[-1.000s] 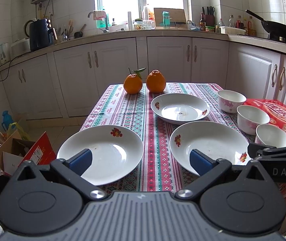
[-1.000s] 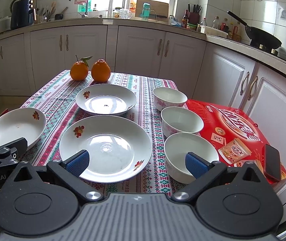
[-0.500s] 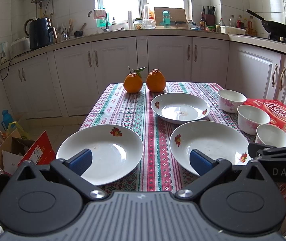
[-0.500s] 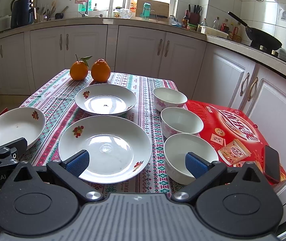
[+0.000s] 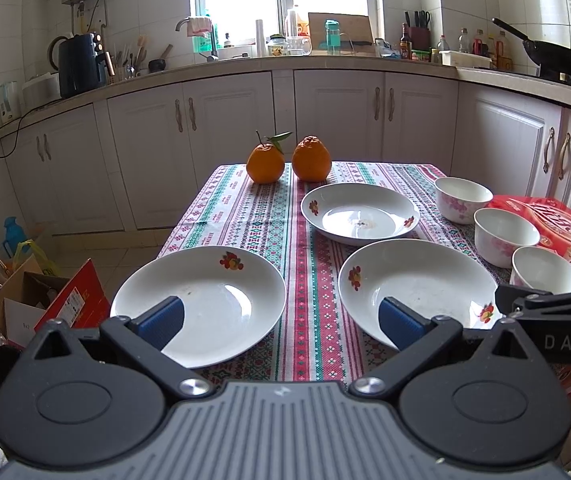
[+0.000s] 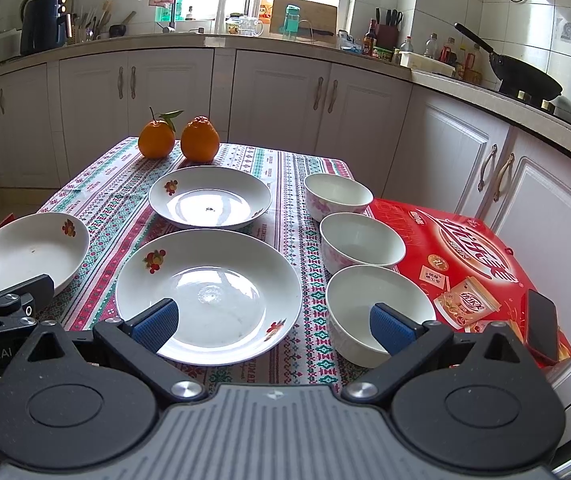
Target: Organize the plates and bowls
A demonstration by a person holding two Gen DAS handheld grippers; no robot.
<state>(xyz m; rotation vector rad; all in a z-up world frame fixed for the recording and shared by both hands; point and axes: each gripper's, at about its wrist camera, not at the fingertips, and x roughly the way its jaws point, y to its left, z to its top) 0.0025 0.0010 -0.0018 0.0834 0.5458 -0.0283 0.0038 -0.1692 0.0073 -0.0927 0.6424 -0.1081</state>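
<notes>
Three white plates with fruit prints lie on the striped tablecloth: a near-left plate (image 5: 201, 300) (image 6: 25, 252), a near-middle plate (image 5: 417, 284) (image 6: 209, 292) and a far plate (image 5: 359, 214) (image 6: 209, 202). Three white bowls with pink flowers stand in a row at the right: far bowl (image 5: 462, 199) (image 6: 337, 196), middle bowl (image 5: 505, 230) (image 6: 361, 240), near bowl (image 5: 545, 272) (image 6: 377, 308). My left gripper (image 5: 281, 320) is open and empty above the table's near edge, between the two near plates. My right gripper (image 6: 273, 326) is open and empty, between the middle plate and the near bowl.
Two oranges (image 5: 289, 160) (image 6: 179, 138) sit at the table's far end. A red box (image 6: 469, 264) lies at the right with a phone (image 6: 541, 326) on it. Kitchen cabinets (image 5: 341, 116) stand behind. Cardboard boxes (image 5: 41, 300) sit on the floor at left.
</notes>
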